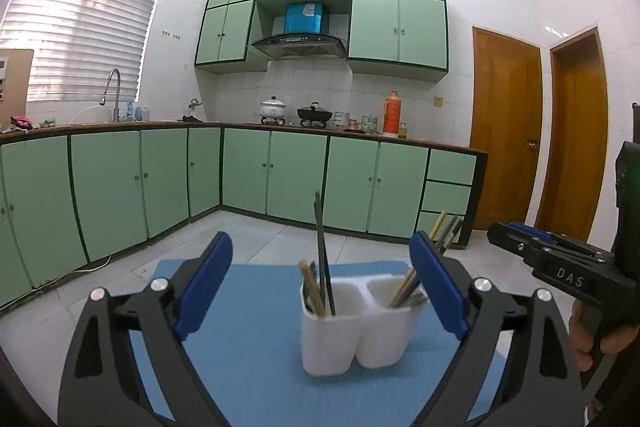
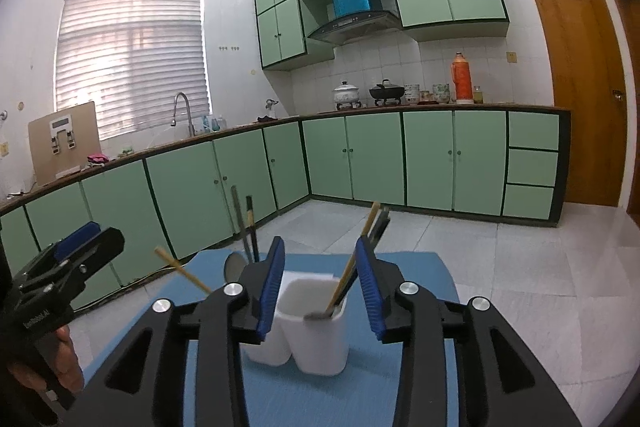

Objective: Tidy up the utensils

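The white holder point(image 1: 356, 327) with two compartments stands on the blue mat point(image 1: 248, 347) that covers the desk, in front of both cameras. Its left compartment point(image 1: 326, 311) carries a pale chopstick point(image 1: 312, 287), a spoon and two long dark utensils point(image 1: 322, 247) that rise upright. Its right compartment point(image 1: 394, 307) carries a leaning bundle point(image 1: 404, 289), with at least one pale chopstick and some dark ones; an exact count there I cannot give, because the left hand-held gripper hides part of it.

The left hand-held gripper point(image 1: 320, 287) is spread wide, with the holder seen between its blue pads point(image 1: 204, 279), and nothing is pinched. The right hand-held gripper point(image 2: 320, 287) stands partly spread in front of the right compartment; the chopsticks appear between its pads point(image 2: 270, 283) in the right wrist view, but the pads do not press on them. So both hand-held grippers are empty.

In my judgement, the sorting step is finished or almost finished: no utensil lies loose on the visible part of the mat, and everything seen is inside the holder. The next move probably calls only for drawing both hands back without touching the tall handles. If some utensil is outside the view, it would need a new reach.

I count one holder, two compartments, one mat, two hand-held grippers.
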{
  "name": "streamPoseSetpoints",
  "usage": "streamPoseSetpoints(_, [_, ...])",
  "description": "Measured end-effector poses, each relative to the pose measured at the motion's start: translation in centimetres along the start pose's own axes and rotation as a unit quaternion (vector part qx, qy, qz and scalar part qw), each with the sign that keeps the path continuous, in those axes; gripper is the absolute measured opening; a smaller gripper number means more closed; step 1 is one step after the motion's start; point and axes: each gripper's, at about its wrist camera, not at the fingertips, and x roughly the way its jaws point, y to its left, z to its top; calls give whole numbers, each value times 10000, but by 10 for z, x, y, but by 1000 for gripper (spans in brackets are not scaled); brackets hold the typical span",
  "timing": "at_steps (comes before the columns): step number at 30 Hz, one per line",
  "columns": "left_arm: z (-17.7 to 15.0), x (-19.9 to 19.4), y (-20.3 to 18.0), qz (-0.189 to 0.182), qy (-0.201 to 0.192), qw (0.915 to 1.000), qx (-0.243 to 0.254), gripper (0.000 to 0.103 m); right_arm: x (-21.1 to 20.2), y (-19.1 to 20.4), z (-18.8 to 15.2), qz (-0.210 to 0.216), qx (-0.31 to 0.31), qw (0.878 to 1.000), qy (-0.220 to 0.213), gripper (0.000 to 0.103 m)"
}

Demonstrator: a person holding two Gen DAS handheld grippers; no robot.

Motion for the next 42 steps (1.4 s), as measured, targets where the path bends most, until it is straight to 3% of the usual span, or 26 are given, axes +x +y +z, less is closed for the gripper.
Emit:
streamPoseSetpoints(10, [-41,-30,16,354,484,9980,-202,98,-37,10,-46,-31,13,9999,100,52])
streamPoseSetpoints(17, [-67,-54,21,466,824,9953,-209,98,-54,21,-81,-229,-114,9992,313,68])
streamPoseSetpoints(24, [-88,-75,14,492,1042,9933,-88,98,-65,29,-106,-273,-29,9979,583,77])
streamPoseSetpoints(37, [-91,-106,-7,396,1114,9930,48,98,-91,37,-112,-438,41,9966,691,95])
streamPoseSetpoints(42, [-87,-116,-12,382,1096,9932,72,98,-102,44,-106,-365,-63,9977,572,95])
